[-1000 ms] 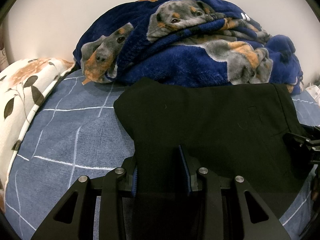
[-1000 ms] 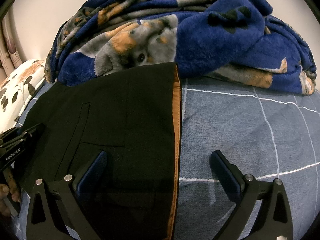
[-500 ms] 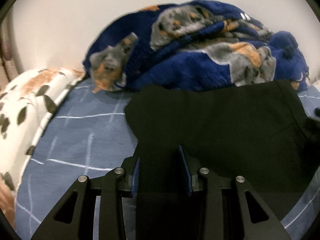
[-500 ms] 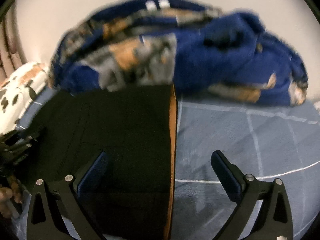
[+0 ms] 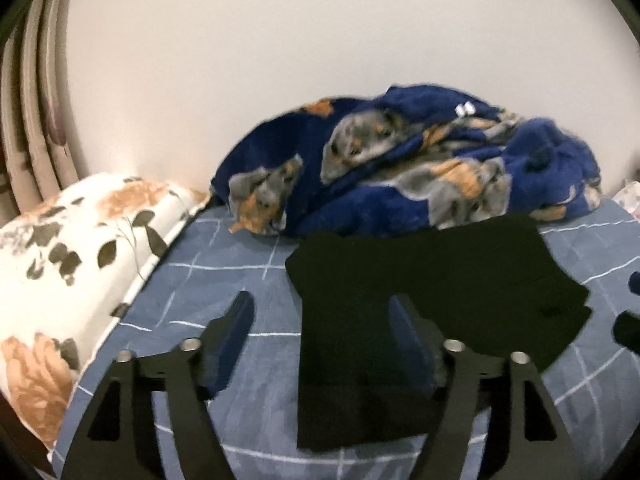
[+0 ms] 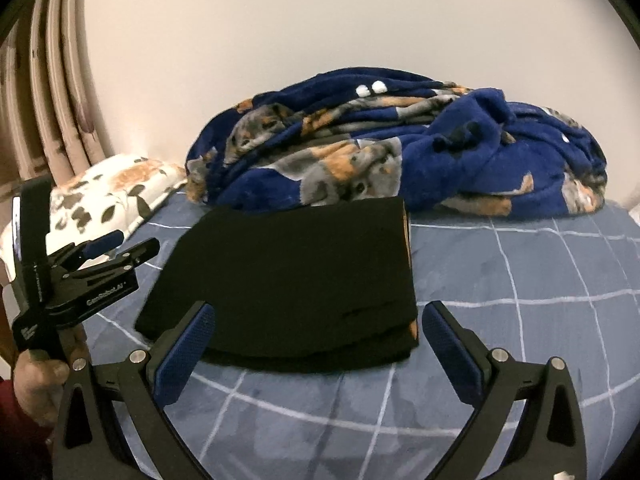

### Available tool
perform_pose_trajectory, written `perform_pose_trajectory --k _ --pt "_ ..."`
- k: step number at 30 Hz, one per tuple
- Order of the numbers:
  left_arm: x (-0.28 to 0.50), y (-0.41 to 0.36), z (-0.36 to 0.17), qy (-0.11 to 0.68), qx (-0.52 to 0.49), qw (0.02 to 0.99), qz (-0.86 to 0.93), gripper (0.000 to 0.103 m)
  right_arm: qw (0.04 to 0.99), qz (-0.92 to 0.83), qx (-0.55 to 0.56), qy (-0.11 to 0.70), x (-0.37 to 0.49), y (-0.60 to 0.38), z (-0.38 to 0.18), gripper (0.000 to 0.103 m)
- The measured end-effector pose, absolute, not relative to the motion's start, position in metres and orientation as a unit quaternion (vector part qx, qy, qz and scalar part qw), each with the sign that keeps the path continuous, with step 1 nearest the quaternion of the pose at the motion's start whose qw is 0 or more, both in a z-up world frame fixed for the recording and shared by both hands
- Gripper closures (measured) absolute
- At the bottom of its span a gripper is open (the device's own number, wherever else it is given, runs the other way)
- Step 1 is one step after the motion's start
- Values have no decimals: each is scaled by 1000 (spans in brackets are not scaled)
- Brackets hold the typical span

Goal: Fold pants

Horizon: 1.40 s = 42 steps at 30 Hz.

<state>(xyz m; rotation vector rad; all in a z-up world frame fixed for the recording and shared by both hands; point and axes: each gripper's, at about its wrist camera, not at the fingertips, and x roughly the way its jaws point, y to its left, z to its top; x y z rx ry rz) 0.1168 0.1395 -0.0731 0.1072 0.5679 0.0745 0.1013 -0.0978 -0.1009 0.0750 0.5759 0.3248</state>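
The black pants (image 6: 296, 280) lie folded into a flat rectangle on the blue checked sheet (image 6: 520, 280), with an orange-brown lining edge (image 6: 408, 232) along the right side. In the left wrist view, the pants (image 5: 420, 292) reach under my left gripper (image 5: 320, 320). Its jaws are opening, and the pads stand clear of the cloth. The right wrist view shows the left gripper (image 6: 134, 242) raised at the left of the pants, held by a hand (image 6: 36, 380). My right gripper (image 6: 320, 316) is open just in front of the pants' near edge, holding nothing.
A bunched blue blanket with a dog print (image 6: 400, 152) lies against the wall right behind the pants. A floral pillow (image 5: 72, 248) fills the left side of the bed, with a curtain (image 6: 52, 80) beyond it. Bare sheet shows to the right of the pants.
My left gripper has let go of the pants' edge and spread its jaws. Both grippers have pulled back and up, so the folded pants now lie farther ahead.
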Motion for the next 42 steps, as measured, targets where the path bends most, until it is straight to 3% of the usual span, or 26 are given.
perform_pose_trajectory --k 5,10,29,42 --pt "87 128 -45 251 61 965 34 7 947 160 50 275 80 -101 -88 0" --pt "67 120 -26 240 60 969 29 1 951 154 54 262 63 -106 -75 0" --pt "31 128 29 226 -12 974 -9 0 958 155 59 235 28 -118 -53 0" --pt "33 113 16 253 18 967 1 0 956 158 56 241 28 -120 -55 0"
